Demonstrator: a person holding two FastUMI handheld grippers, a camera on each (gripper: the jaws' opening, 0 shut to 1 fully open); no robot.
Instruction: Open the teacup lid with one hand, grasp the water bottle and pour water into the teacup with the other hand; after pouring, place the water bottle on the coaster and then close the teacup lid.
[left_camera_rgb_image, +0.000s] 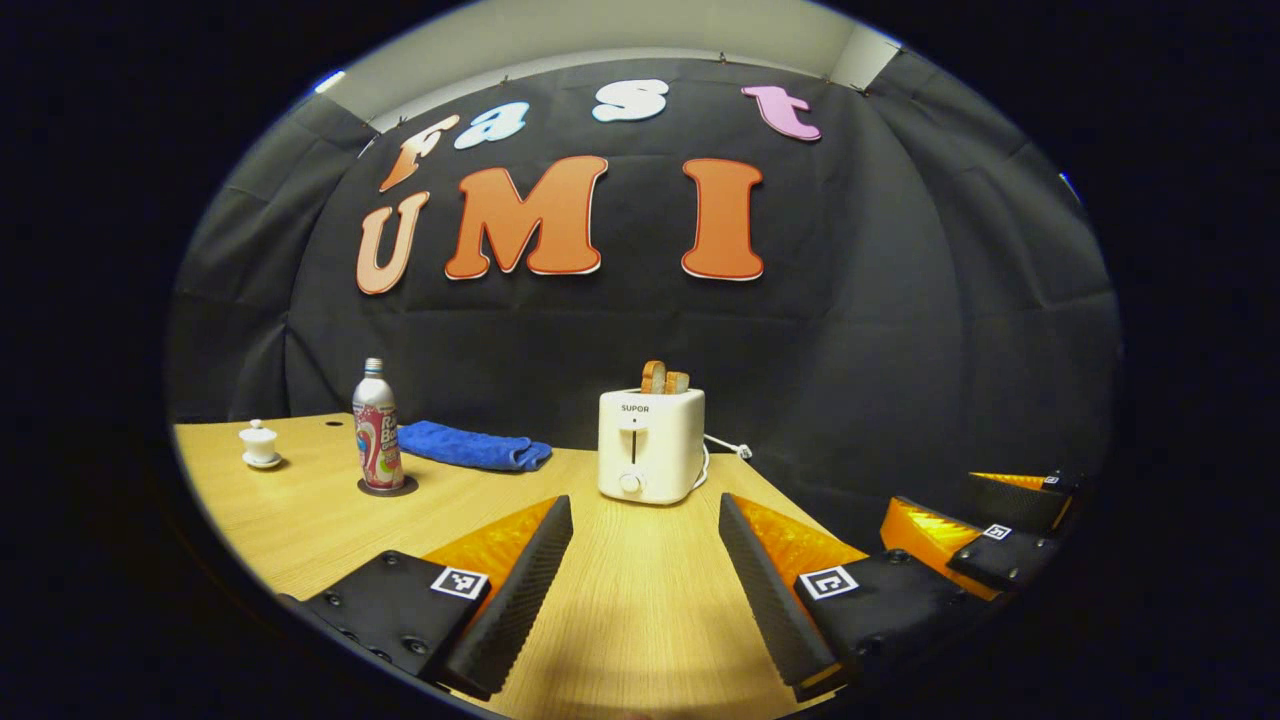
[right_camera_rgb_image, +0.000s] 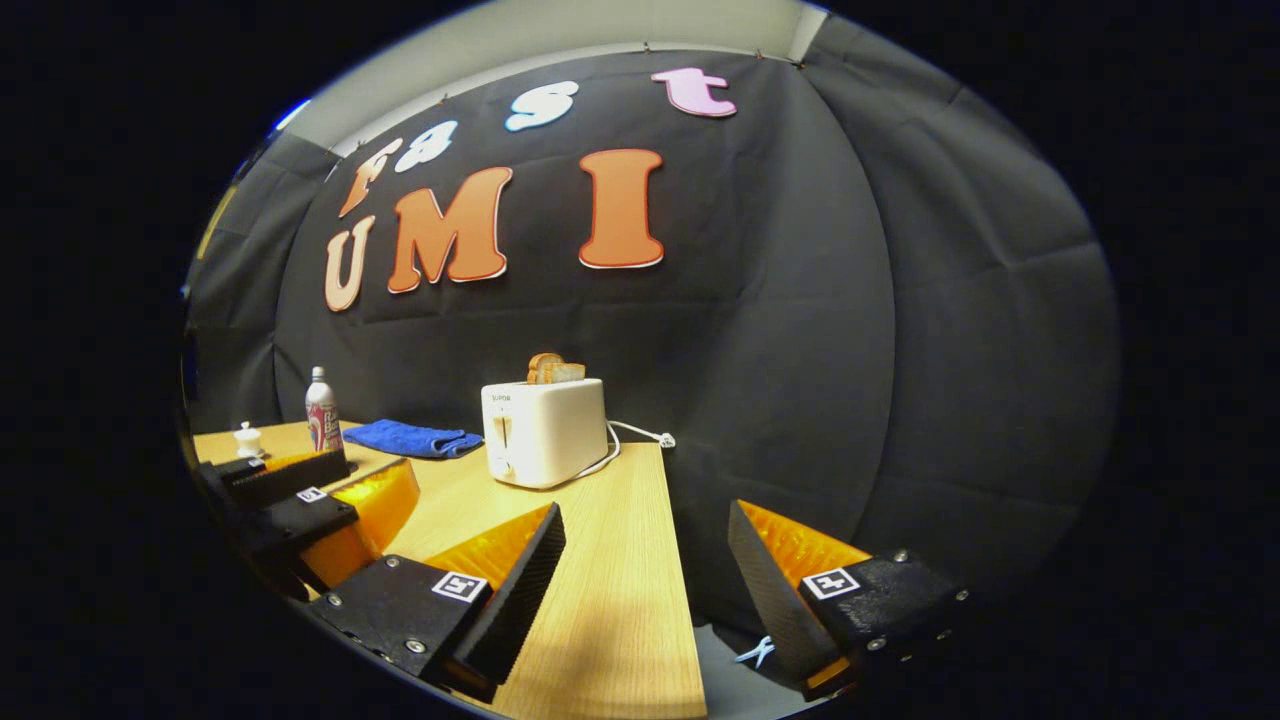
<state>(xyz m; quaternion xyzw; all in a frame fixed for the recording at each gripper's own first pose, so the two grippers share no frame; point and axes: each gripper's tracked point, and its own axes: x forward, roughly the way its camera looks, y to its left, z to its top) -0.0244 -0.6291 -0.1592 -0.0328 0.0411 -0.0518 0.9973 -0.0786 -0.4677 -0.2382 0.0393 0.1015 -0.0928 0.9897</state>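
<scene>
Teacup (left_camera_rgb_image: 260, 444) untouched; both grippers wide apart.

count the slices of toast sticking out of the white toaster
2. Both browned toast slices stand side by side in the top slots of the white plastic toaster: the left slice rises higher, the right slice sits lower beside it. Any slice sunk fully inside would be hidden.

Both cameras are sitting low over the near end of the tabletop (left_camera_rgb_image: 640, 600), looking along it toward the black back wall. The left gripper view is facing the toaster (left_camera_rgb_image: 650, 445) squarely; the right gripper view is looking from farther right, near the tabletop's right edge. Both are sharing the toaster, blue towel (right_camera_rgb_image: 412, 438), water bottle (left_camera_rgb_image: 377, 428) and teacup (left_camera_rgb_image: 259, 443), all well away.
</scene>
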